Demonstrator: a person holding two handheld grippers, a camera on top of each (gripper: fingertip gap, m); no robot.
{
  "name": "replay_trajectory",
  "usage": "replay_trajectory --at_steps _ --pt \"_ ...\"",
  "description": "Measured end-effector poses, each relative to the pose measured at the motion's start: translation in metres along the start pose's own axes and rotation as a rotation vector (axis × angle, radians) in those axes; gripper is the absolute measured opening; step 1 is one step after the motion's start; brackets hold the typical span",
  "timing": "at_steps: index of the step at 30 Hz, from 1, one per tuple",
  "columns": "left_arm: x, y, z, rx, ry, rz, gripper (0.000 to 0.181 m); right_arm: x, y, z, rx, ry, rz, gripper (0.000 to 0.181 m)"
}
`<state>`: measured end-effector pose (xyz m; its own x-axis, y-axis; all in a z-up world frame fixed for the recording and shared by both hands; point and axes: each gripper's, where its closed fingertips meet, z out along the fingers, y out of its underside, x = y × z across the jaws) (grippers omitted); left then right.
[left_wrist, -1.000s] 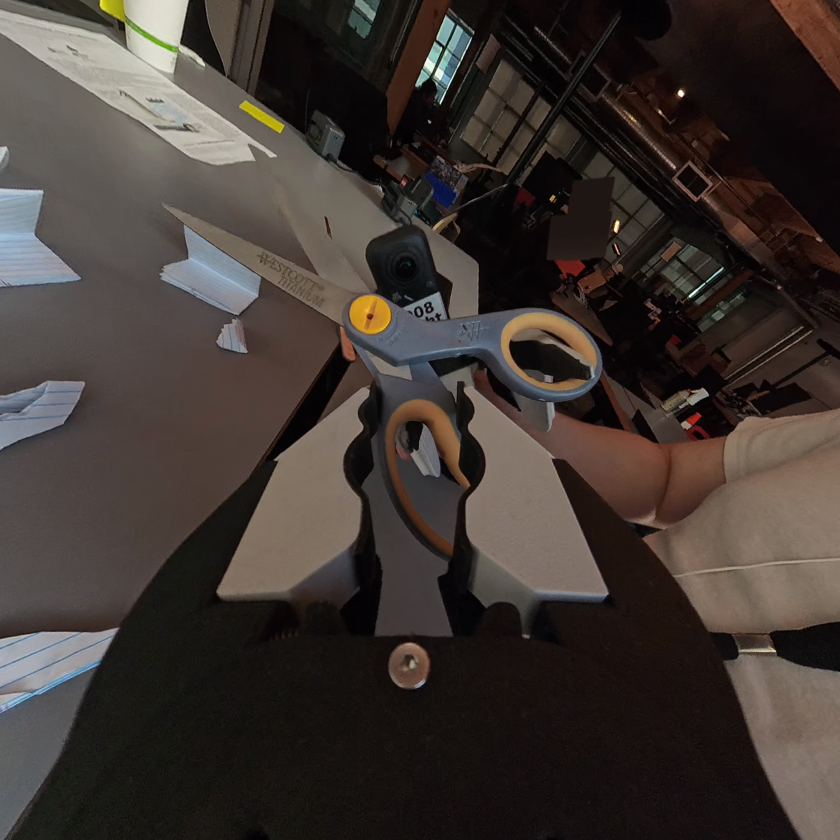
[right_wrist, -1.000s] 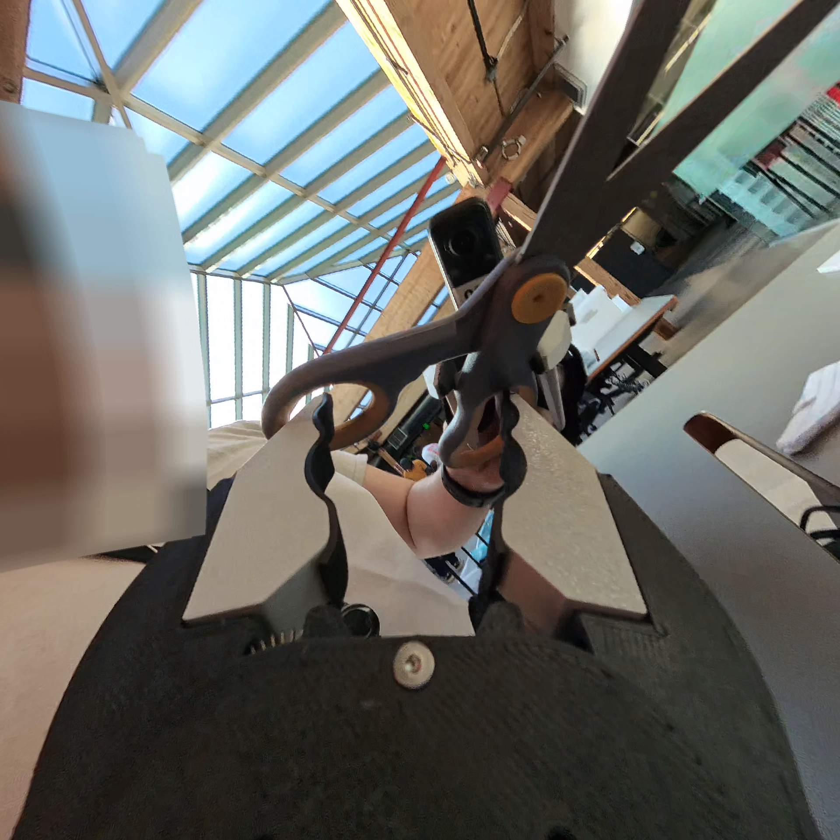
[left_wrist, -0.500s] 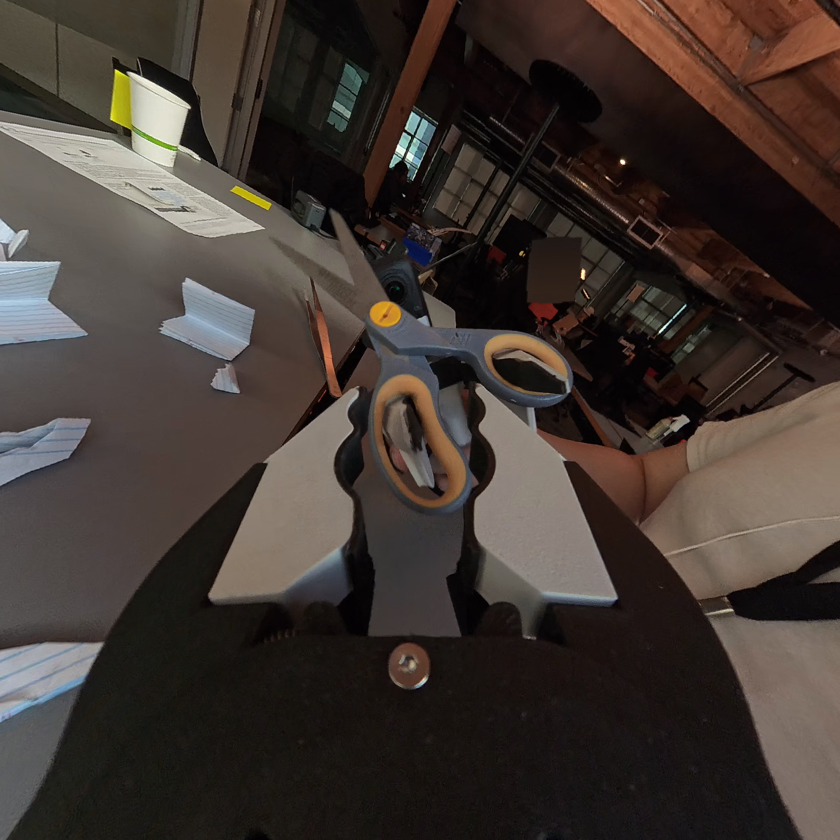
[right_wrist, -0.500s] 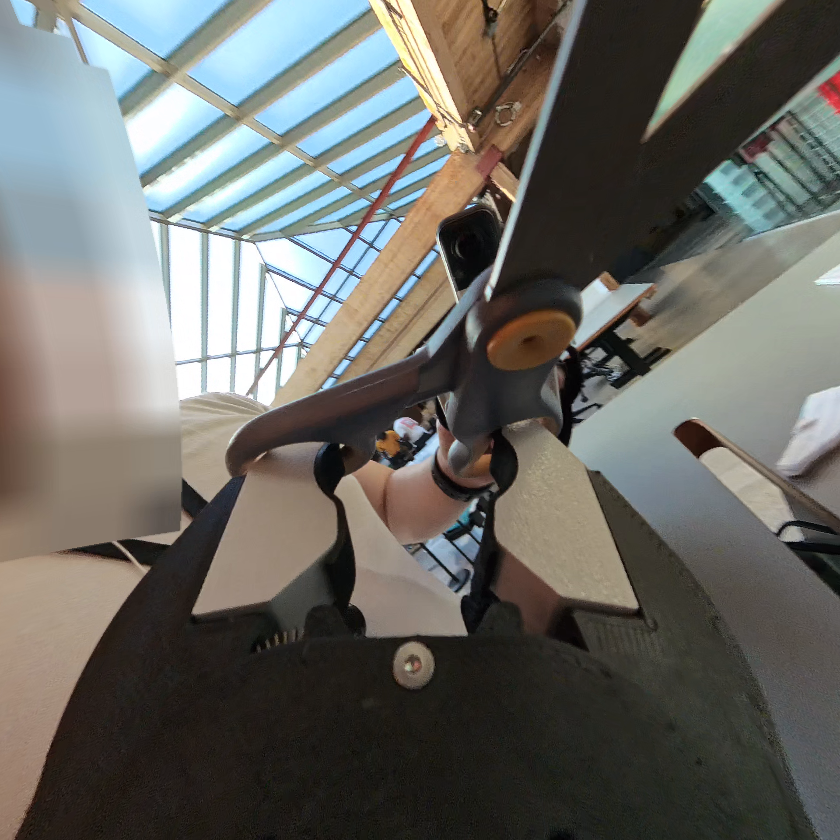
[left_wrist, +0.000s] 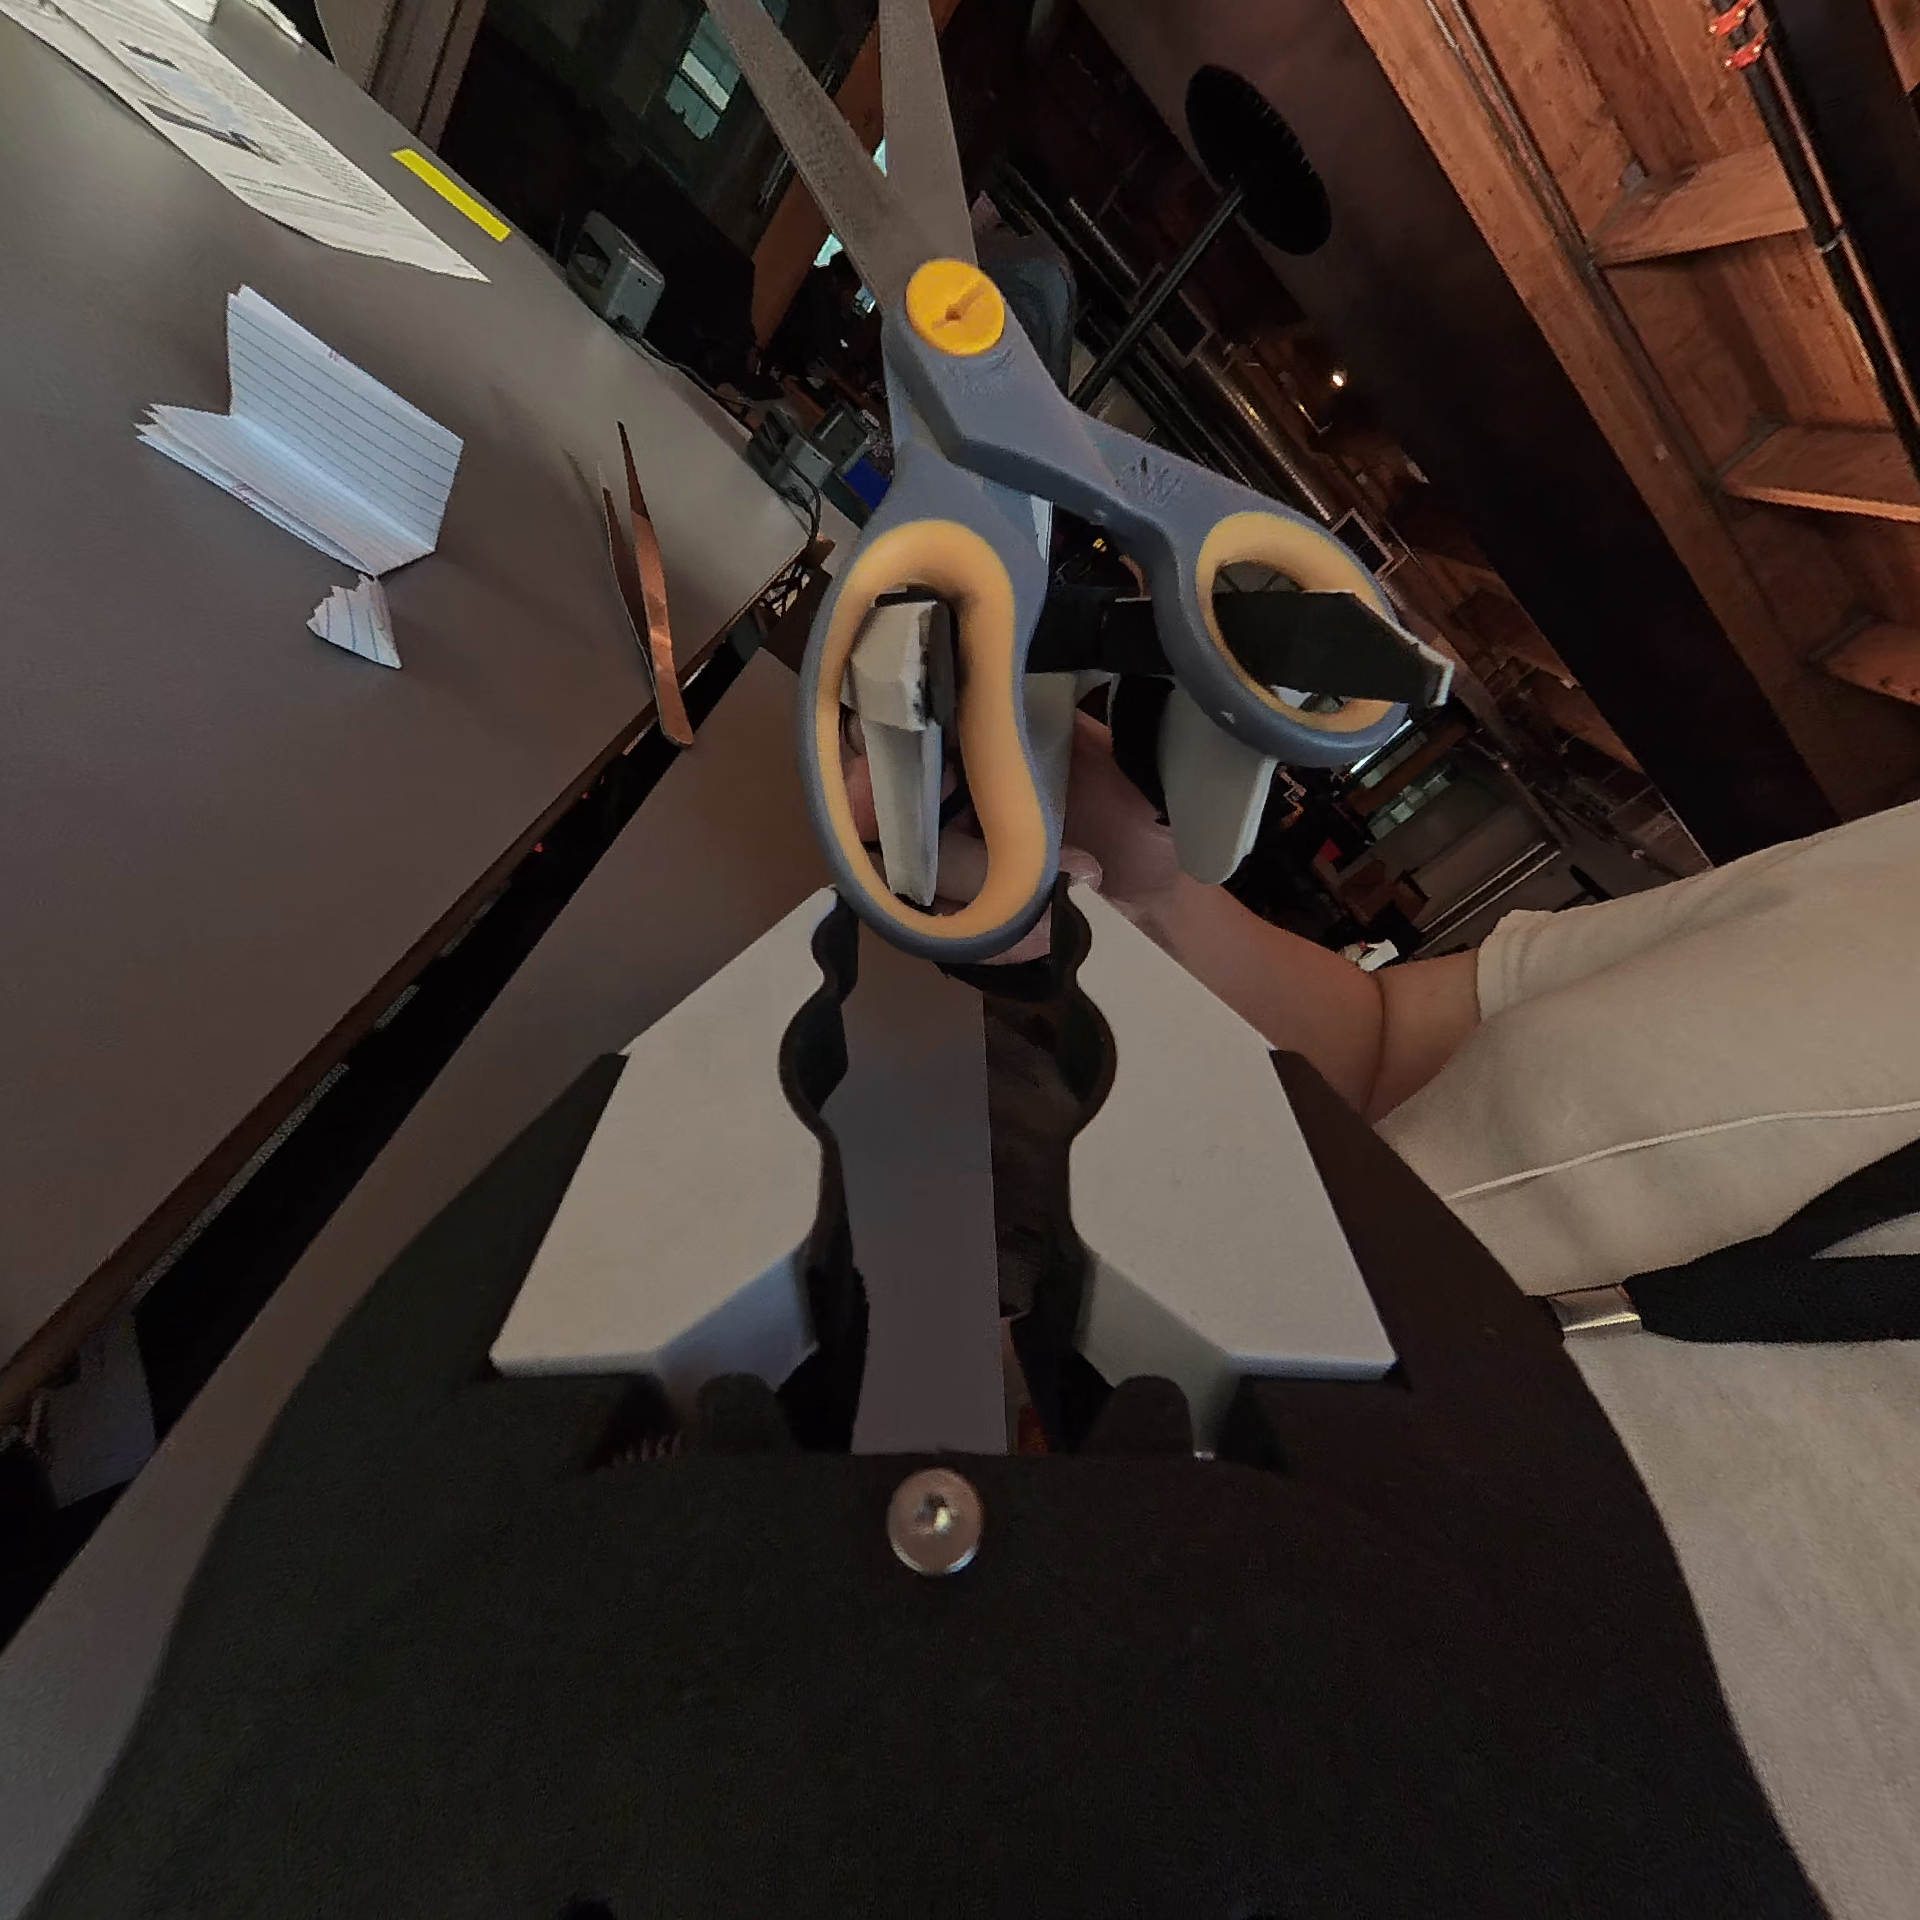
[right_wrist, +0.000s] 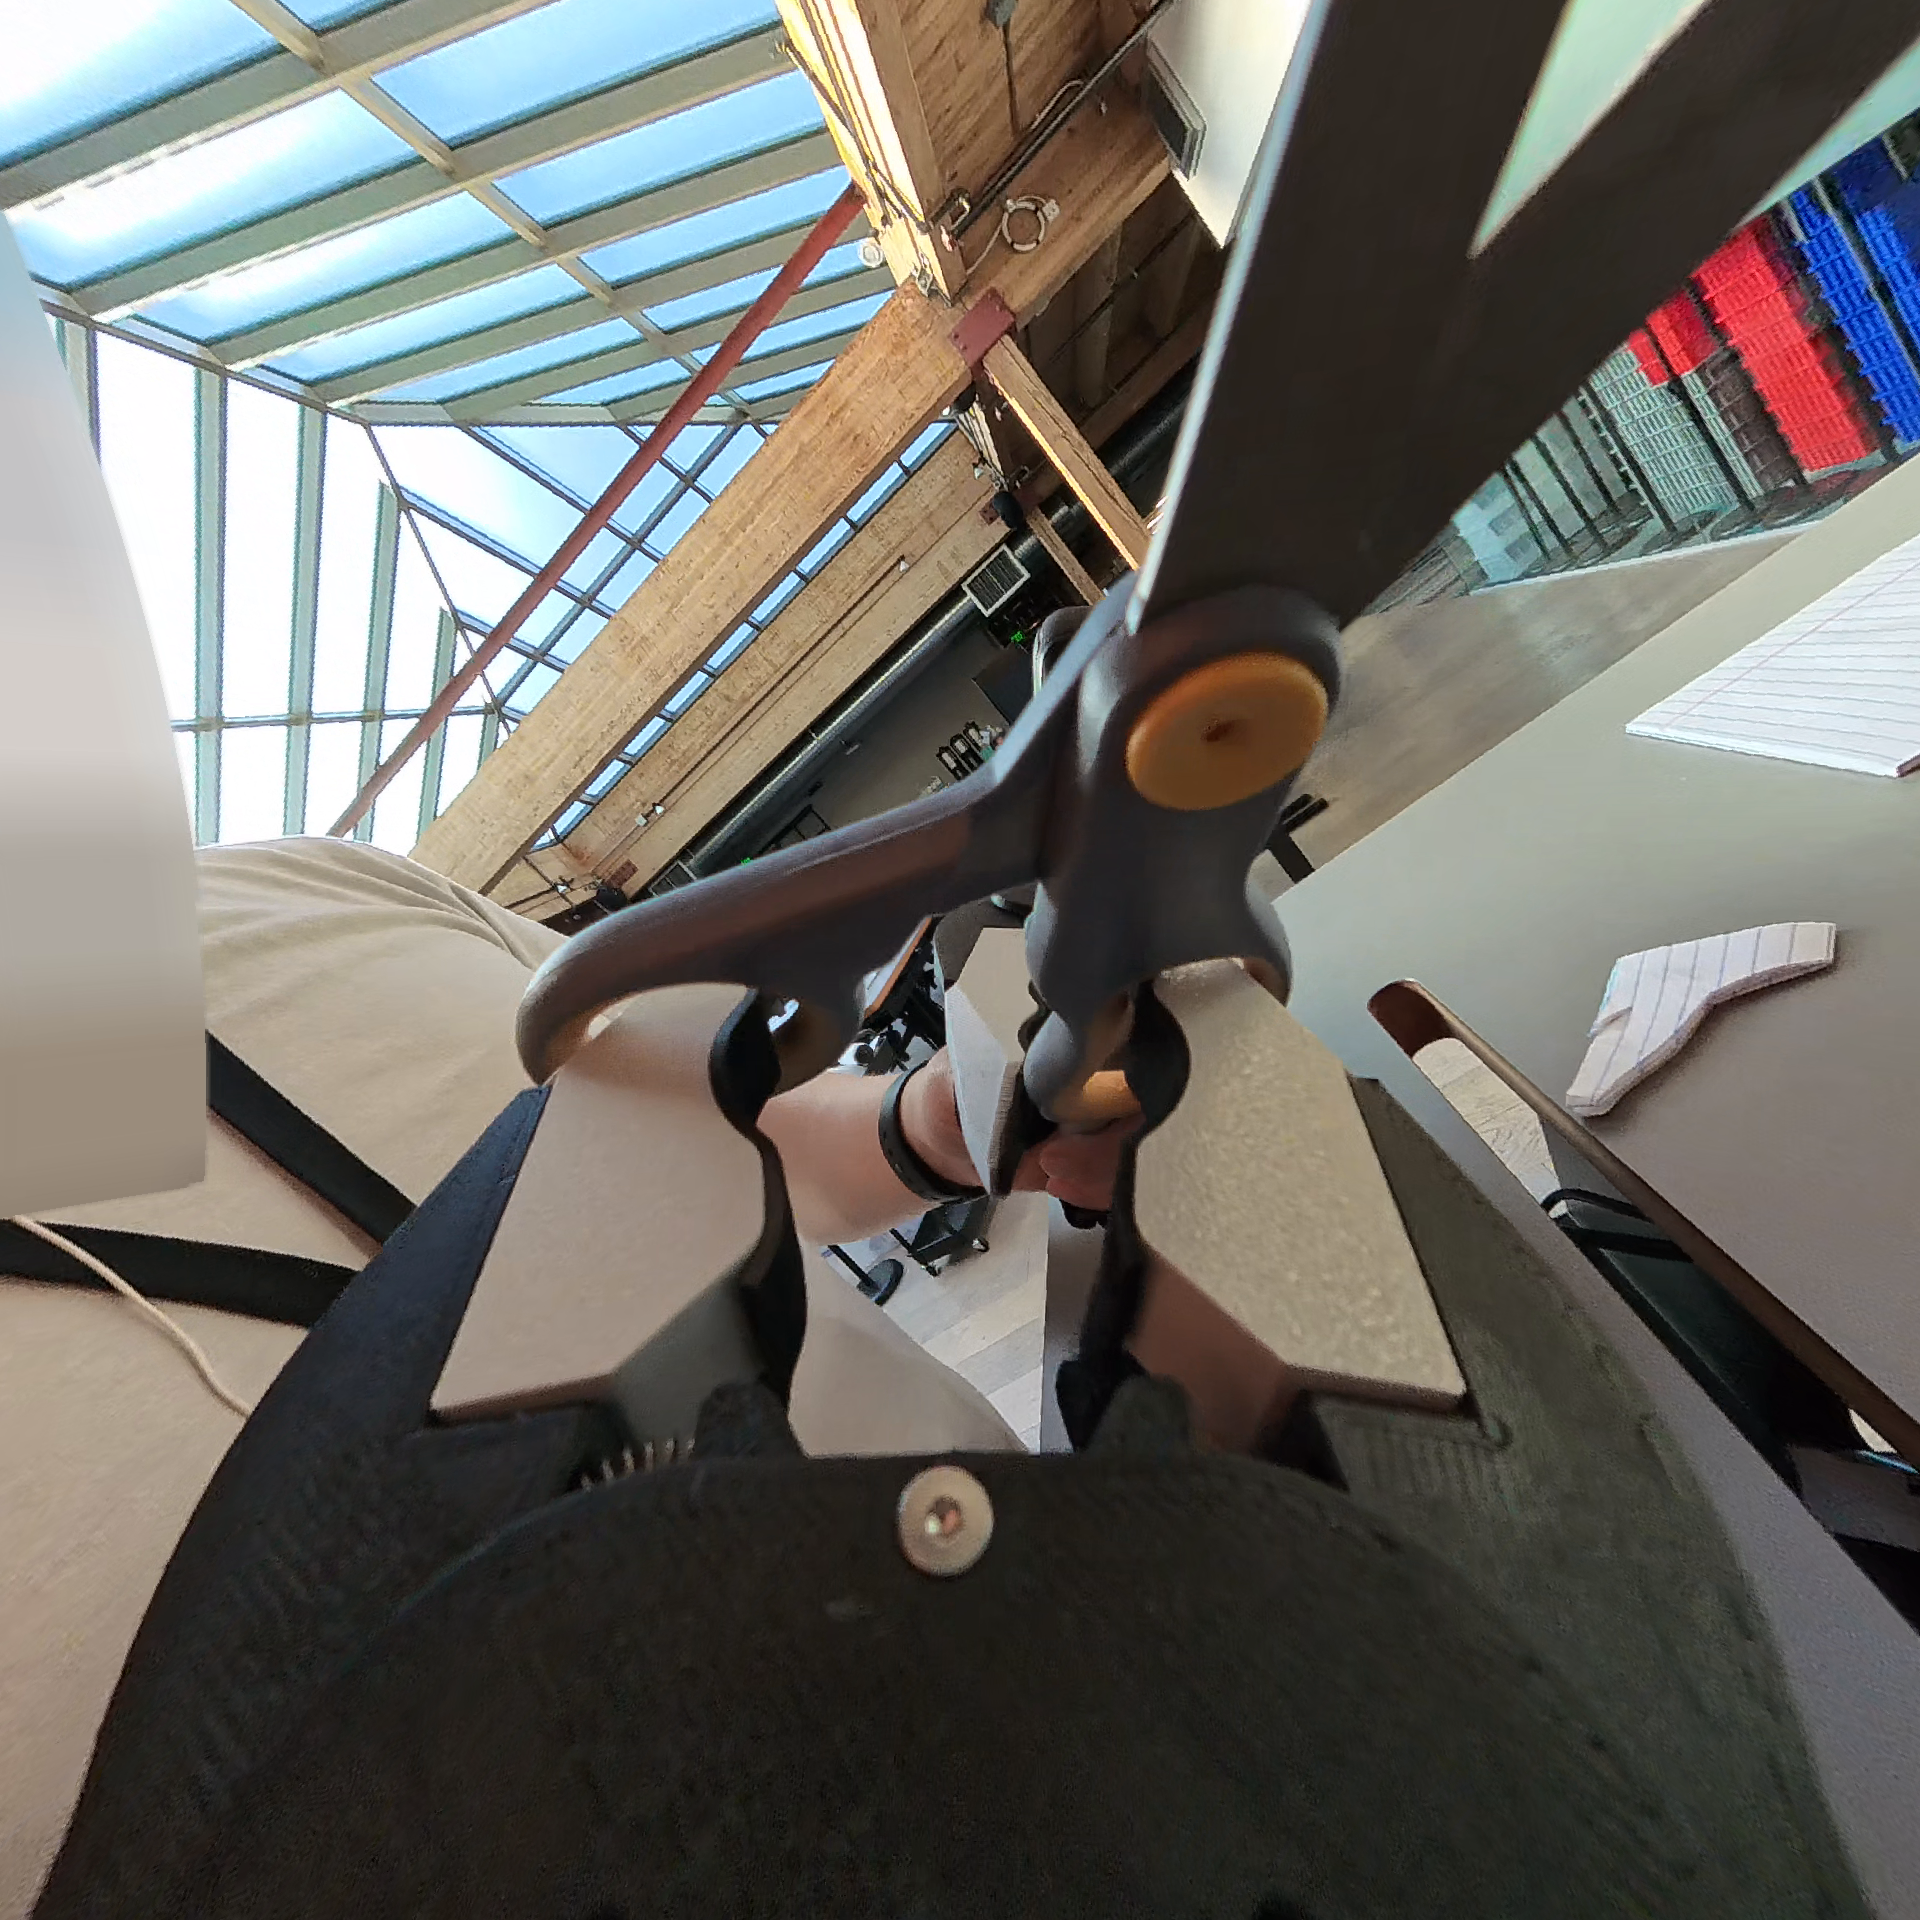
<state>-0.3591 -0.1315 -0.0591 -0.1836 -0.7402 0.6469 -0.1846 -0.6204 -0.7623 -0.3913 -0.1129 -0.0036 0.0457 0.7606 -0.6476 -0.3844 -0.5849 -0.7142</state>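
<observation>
Grey scissors with orange-lined handles (left_wrist: 1039, 447) are held in the air beside the table, blades pointing up and slightly apart. My left gripper (left_wrist: 951, 925) is closed on the bottom end of the larger handle loop, only at its fingertips. My right gripper (right_wrist: 951, 1023) is open, with one finger threaded through each loop. These fingers (left_wrist: 899, 727) show as white wedges in the left wrist view. In the right wrist view the scissors (right_wrist: 1143, 883) rise just beyond my own fingers, and one left gripper finger (right_wrist: 977, 1081) shows behind the loop.
A grey table (left_wrist: 208, 831) carries folded lined paper (left_wrist: 312, 457), a small scrap (left_wrist: 358, 629) and a printed sheet (left_wrist: 291, 156). A brown chair back (right_wrist: 1455, 1049) stands at the table edge. A lined pad (right_wrist: 1808, 686) and a folded piece (right_wrist: 1704, 997) lie farther off. A person's arm (left_wrist: 1299, 997) is close. The grippers' ends are close to 6 cm from one another.
The scissors swung from blades pointing left over the table to blades pointing up. The handle loop slid from deep between my left fingers out to their tips. The right fingers stayed in the loops.
</observation>
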Motion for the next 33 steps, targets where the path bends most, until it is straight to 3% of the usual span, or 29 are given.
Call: replay_trajectory --at_steps 7,10,14,18,22,27,33 --pt "0.005 0.008 0.002 -0.045 0.022 0.0 0.033 -0.011 -0.004 0.003 0.074 -0.086 0.053 0.072" --pt "0.007 0.016 0.003 -0.073 0.046 -0.029 0.034 -0.001 0.002 0.005 0.056 -0.02 0.051 0.048" --pt "-0.001 0.023 -0.021 -0.082 0.023 -0.056 0.045 0.015 0.021 0.001 -0.055 0.107 -0.012 0.045" --pt "-0.052 0.01 -0.083 -0.096 -0.235 -0.05 0.047 0.037 0.039 -0.017 -0.169 0.284 -0.089 0.045" --pt "-0.109 -0.006 -0.124 -0.253 -0.49 0.015 0.051 0.041 0.042 -0.025 -0.148 0.298 -0.064 0.045" --pt "-0.147 -0.005 -0.121 -0.507 -0.565 0.204 0.055 0.042 0.047 -0.027 -0.138 0.296 -0.049 0.045" --pt "-0.157 -0.01 -0.103 -0.552 -0.546 -0.012 0.042 0.04 0.055 -0.03 -0.155 0.315 -0.063 0.045"
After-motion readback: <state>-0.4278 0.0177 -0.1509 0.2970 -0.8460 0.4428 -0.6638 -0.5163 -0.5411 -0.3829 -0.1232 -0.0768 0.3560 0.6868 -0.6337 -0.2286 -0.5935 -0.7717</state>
